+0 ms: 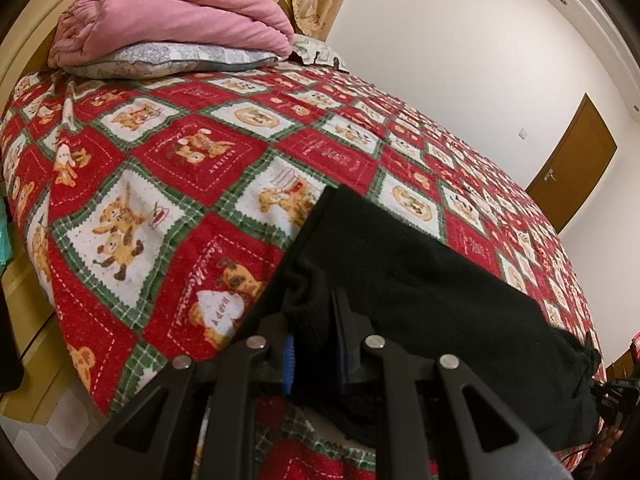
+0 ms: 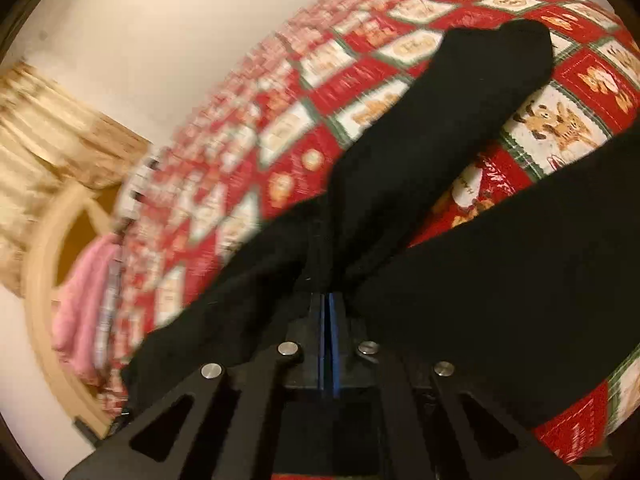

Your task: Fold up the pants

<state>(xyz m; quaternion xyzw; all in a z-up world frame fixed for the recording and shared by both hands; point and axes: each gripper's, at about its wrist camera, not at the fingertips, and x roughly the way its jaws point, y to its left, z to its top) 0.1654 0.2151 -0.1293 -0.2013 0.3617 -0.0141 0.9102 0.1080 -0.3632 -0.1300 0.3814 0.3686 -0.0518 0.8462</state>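
Lying across a bed covered with a red, green and white patchwork quilt (image 1: 208,168), the black pants (image 1: 420,264) stretched from the near edge toward the middle of the bed. In the left wrist view, the left gripper (image 1: 316,344) had its fingers (image 1: 348,332) nearly together, with a bunched fold of the black fabric pinched between the blue pads at the near end of the pants, close to the edge of the bed. From there the cloth ran away up and to the right as a flat, folded band with a straight far edge. At the head of the bed a folded pink blanket (image 1: 172,12) rested on a grey patterned pillow (image 1: 160,60), and a brown door (image 1: 576,164) stood in the white wall at the right. The right wrist view was blurred, mostly on its left side. The right gripper (image 2: 329,320) had its fingers (image 2: 316,332) pressed together, blue pads meeting, right where two stretches of the pants (image 2: 440,120) met in a V; whether any cloth was caught at the tips I could not tell. One leg reached up and to the right over the quilt (image 2: 580,128), its end lying flat, while another broad band crossed the lower right. The pink blanket (image 2: 80,304) and a beige curtain (image 2: 52,128) showed at the left.
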